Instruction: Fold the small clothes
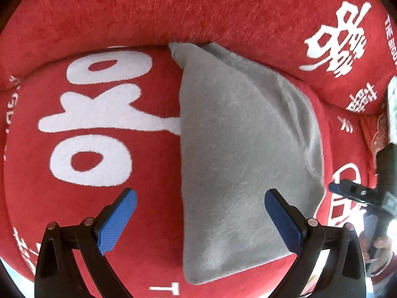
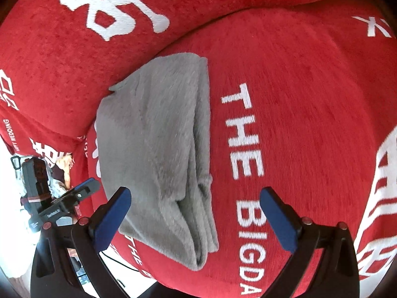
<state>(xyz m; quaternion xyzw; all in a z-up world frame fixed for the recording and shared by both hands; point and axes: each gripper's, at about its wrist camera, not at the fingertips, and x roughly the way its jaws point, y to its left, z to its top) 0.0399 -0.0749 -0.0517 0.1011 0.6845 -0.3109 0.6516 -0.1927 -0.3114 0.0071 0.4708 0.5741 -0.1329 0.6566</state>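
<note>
A red sofa seat cushion printed with large white characters fills both wrist views, its back cushion rising toward 12 o'clock. On the seat lies a grey fleece garment, already doubled into a long, thick bundle with stacked edges showing along one side in the right wrist view. Its long axis runs from 6 o'clock to 12 o'clock in both views, the far end touching the back cushion. The left claw hovers wide open above the bundle's near end, empty, with the garment's straight folded edge between its blue pads. The right claw is likewise spread wide and holds nothing, the bundle's near end lying toward its 10 o'clock pad. Both claws appear about equally near; a further fold would likely bring the near end toward 12 o'clock.
</note>
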